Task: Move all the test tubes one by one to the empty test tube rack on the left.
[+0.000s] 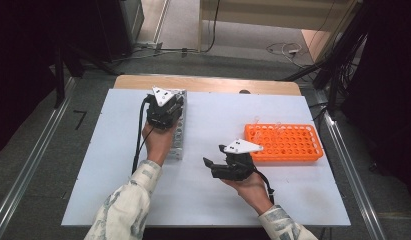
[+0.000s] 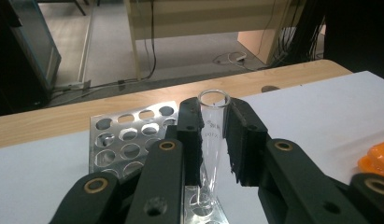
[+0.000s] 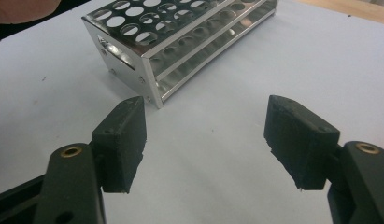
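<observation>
Left gripper (image 2: 213,135) clenched on a clear glass tube (image 2: 212,126), held upright just above the steel rack (image 2: 129,140), tube's tip over the rack's near holes. In the high view the left gripper (image 1: 164,111) sits over the rack's (image 1: 178,142) far end. Right gripper (image 3: 206,140) w/ jaws released, wide apart, nothing btwn them, near the rack's (image 3: 180,42) near corner. Orange rack (image 1: 285,143) lies well right of the steel rack, on the white table (image 1: 213,195).
</observation>
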The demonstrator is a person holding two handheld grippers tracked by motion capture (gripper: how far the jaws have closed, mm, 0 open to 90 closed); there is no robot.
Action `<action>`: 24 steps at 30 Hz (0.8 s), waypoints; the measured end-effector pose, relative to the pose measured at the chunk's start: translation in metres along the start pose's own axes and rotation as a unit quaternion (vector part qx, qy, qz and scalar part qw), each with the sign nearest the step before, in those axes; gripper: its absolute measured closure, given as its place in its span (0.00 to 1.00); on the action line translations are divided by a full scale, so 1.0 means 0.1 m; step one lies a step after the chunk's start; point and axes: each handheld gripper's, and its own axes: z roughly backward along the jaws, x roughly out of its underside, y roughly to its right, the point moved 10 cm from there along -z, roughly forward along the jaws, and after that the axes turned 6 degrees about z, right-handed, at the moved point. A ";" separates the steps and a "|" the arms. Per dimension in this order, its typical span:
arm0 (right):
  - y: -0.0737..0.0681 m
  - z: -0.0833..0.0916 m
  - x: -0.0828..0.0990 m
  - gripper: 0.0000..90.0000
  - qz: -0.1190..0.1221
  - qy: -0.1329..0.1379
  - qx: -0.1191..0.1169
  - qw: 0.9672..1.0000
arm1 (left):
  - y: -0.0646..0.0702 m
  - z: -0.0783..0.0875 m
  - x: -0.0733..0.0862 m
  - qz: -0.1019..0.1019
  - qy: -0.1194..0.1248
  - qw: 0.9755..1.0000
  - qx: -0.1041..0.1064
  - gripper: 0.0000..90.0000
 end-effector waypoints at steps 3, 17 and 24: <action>0.01 0.00 0.00 0.31 0.000 0.001 0.000 1.000 | -0.01 -0.03 0.02 -0.002 -0.001 1.000 -0.006 0.84; 0.00 0.00 0.01 0.32 0.004 -0.002 0.000 1.000 | -0.04 -0.15 0.25 -0.003 -0.033 0.999 -0.020 0.84; 0.00 0.00 0.02 0.32 0.005 -0.003 0.000 1.000 | -0.05 -0.18 0.33 0.004 -0.060 0.998 -0.023 0.84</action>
